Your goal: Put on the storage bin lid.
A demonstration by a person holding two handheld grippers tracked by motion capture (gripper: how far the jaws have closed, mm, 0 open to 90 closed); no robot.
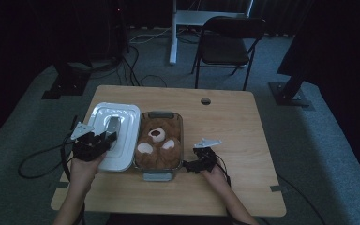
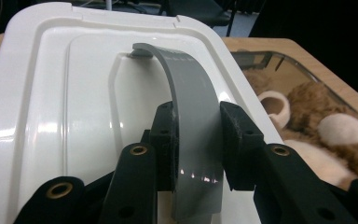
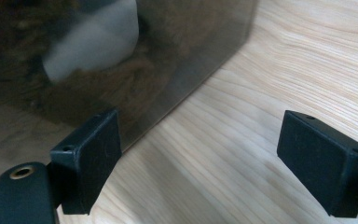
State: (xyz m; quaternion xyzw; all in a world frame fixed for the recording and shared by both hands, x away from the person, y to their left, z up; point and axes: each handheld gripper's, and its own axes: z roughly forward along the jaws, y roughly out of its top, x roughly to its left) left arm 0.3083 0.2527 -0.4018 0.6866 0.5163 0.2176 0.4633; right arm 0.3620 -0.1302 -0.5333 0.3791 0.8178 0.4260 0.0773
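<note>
- Your left hand-held gripper (image 2: 196, 140) is clenched on the grey handle (image 2: 191, 102) of the white lid (image 1: 117, 133), which sits just left of the bin (image 1: 161, 176).
- Your right hand-held gripper (image 3: 200, 163) is released, with nothing between its jaws, at the bin's right wall on the desk (image 1: 234, 122).
- A teddy bear (image 1: 158, 143) lies inside the bin.

A dim lab or recording studio, going by the black curtains (image 1: 337, 37) along the top of the frame, the cables (image 1: 136, 70) trailing over grey carpet (image 1: 23, 117) at upper left, the black stand feet (image 1: 288, 96), a folding chair (image 1: 227, 42) and the lone wooden tabletop (image 1: 225, 122) at centre.
</note>
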